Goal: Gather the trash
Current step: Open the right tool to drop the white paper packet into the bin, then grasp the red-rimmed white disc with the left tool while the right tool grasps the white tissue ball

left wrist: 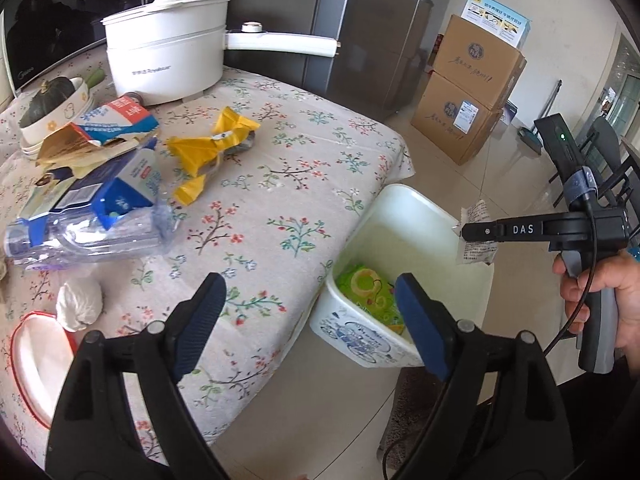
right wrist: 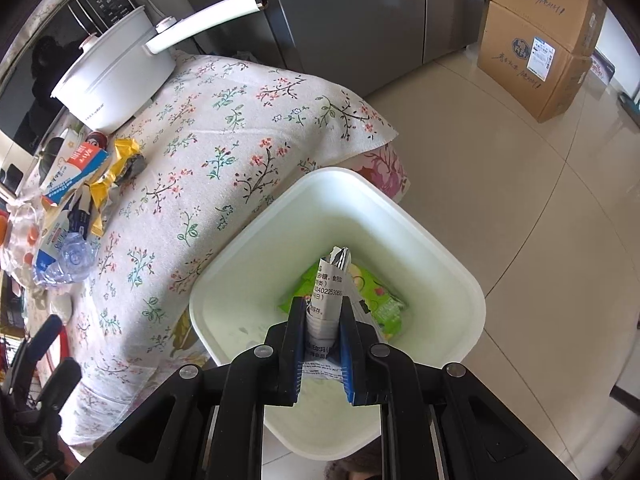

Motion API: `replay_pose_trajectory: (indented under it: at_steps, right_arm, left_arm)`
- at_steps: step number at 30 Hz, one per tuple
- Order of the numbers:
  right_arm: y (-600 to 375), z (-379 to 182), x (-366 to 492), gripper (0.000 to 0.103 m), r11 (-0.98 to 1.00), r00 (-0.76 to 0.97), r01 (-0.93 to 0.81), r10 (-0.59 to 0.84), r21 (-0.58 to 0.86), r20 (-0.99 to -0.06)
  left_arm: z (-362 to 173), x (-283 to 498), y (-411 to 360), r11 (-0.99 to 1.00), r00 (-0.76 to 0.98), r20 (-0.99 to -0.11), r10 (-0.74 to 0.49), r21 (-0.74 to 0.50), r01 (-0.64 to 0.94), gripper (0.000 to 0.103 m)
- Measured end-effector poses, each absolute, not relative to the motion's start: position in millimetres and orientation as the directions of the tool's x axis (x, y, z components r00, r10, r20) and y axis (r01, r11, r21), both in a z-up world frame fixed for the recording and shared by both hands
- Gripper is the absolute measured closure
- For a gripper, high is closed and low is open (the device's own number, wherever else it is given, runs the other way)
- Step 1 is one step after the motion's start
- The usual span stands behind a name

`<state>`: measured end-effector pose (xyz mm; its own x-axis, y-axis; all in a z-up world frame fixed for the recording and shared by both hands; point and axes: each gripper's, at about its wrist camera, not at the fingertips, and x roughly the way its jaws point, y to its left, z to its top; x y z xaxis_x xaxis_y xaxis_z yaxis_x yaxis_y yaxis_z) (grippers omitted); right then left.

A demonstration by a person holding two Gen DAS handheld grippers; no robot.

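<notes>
My right gripper (right wrist: 323, 312) is shut on a white printed wrapper (right wrist: 325, 280) and holds it above the open white trash bin (right wrist: 452, 276). From the left wrist view the right gripper (left wrist: 466, 233) hangs over the bin (left wrist: 404, 208) with the wrapper (left wrist: 476, 250) pinched in it. A green snack packet (right wrist: 380, 300) lies in the bin, also in the left wrist view (left wrist: 366, 286). My left gripper (left wrist: 310, 284) is open and empty over the table's near edge. On the table lie a yellow wrapper (left wrist: 208, 148), blue milk cartons (left wrist: 120, 120), a crushed clear bottle (left wrist: 92, 232) and a white crumpled wad (left wrist: 78, 304).
A white electric pot (left wrist: 168, 64) with a long handle stands at the back of the floral tablecloth (left wrist: 280, 184). A bowl with a dark squash (left wrist: 52, 104) is at the back left. Stacked cardboard boxes (left wrist: 468, 92) and a grey fridge (left wrist: 372, 28) stand beyond. A red-rimmed white lid (left wrist: 36, 364) lies near left.
</notes>
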<state>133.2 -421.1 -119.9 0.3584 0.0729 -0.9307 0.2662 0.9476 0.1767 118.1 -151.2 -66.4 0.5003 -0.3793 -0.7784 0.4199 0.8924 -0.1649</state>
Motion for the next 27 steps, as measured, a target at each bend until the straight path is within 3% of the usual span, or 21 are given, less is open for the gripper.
replay_pose_trajectory:
  at_steps: [6, 9, 11, 16, 27]
  right_arm:
    - [-412.0, -125.1, 139.8, 0.083, 0.949, 0.342, 0.274, 0.053, 0.154, -0.938]
    - [-410.0, -124.2, 141.6, 0.068, 0.943, 0.342, 0.295, 0.047, 0.155, -0.939]
    - [-407.4, -121.0, 142.2, 0.047, 0.941, 0.35, 0.299, 0.048, 0.16, -0.935]
    - [-393.2, -110.1, 144.6, 0.039, 0.95, 0.379, 0.269, 0.049, 0.161, -0.924]
    - [-321.7, -79.3, 155.2, 0.031, 0.985, 0.445, 0.11, 0.071, 0.133, -0.893]
  left_arm:
    - [-56.6, 113.4, -106.5, 0.932, 0.533, -0.788, -0.308, -0.137, 0.336, 0.008]
    - [-51.8, 112.4, -86.5, 0.946, 0.546, -0.79, -0.279, -0.126, 0.3, 0.007]
    - [-48.1, 110.8, -72.4, 0.952, 0.554, -0.789, -0.267, -0.126, 0.279, 0.007]
    - [-44.2, 108.5, -38.1, 0.965, 0.549, -0.804, -0.23, -0.116, 0.234, 0.004]
    - [-53.2, 100.6, 40.4, 0.993, 0.561, -0.822, -0.097, -0.038, 0.115, 0.001]
